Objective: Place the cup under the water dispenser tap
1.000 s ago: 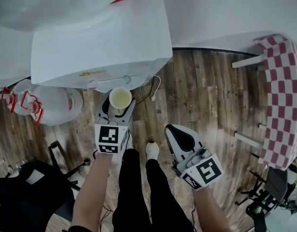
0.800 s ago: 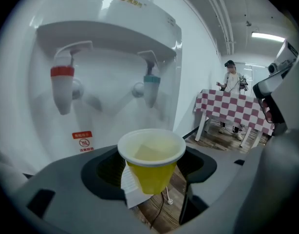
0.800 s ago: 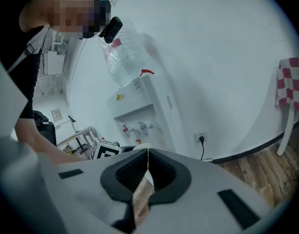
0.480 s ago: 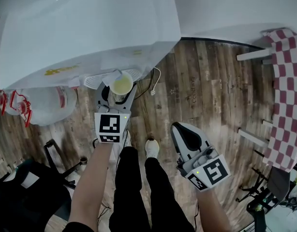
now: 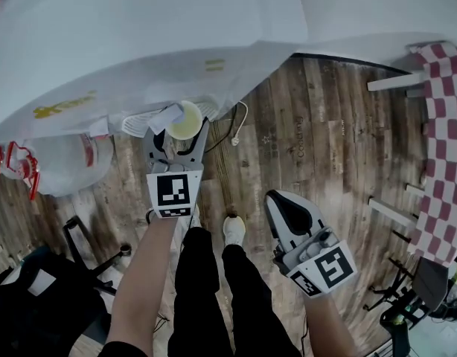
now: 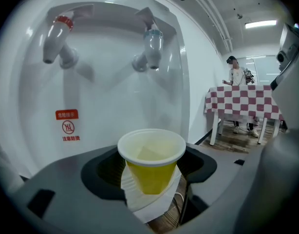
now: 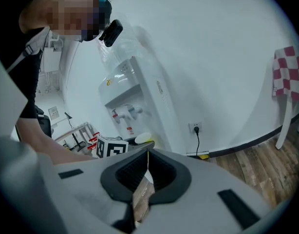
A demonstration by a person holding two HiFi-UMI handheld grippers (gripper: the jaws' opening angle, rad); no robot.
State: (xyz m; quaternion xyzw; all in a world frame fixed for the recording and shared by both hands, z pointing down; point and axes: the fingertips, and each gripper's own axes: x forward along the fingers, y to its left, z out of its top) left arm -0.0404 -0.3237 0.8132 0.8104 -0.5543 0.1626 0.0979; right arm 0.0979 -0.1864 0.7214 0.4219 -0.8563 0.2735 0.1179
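Note:
A yellow paper cup (image 5: 184,119) with a white rim stands upright between the jaws of my left gripper (image 5: 179,135), which is shut on it. In the left gripper view the cup (image 6: 152,162) hangs in front of the white water dispenser (image 6: 115,82), below and between the red tap (image 6: 57,30) and the blue tap (image 6: 152,43). The cup sits over the white drip tray (image 5: 139,121). My right gripper (image 5: 279,201) hangs lower right over the floor, shut and empty, its jaws meeting at the tips (image 7: 147,155).
A large water bottle (image 5: 57,162) lies on the wooden floor left of the dispenser (image 5: 139,43). A power cord (image 5: 240,129) trails by its base. A table with a red-checked cloth (image 5: 440,147) stands at right. A person (image 6: 234,77) stands behind that table.
My left gripper has carried the cup forward and down, in under the dispenser's front by the drip tray. The right gripper has sunk a little and stays shut.

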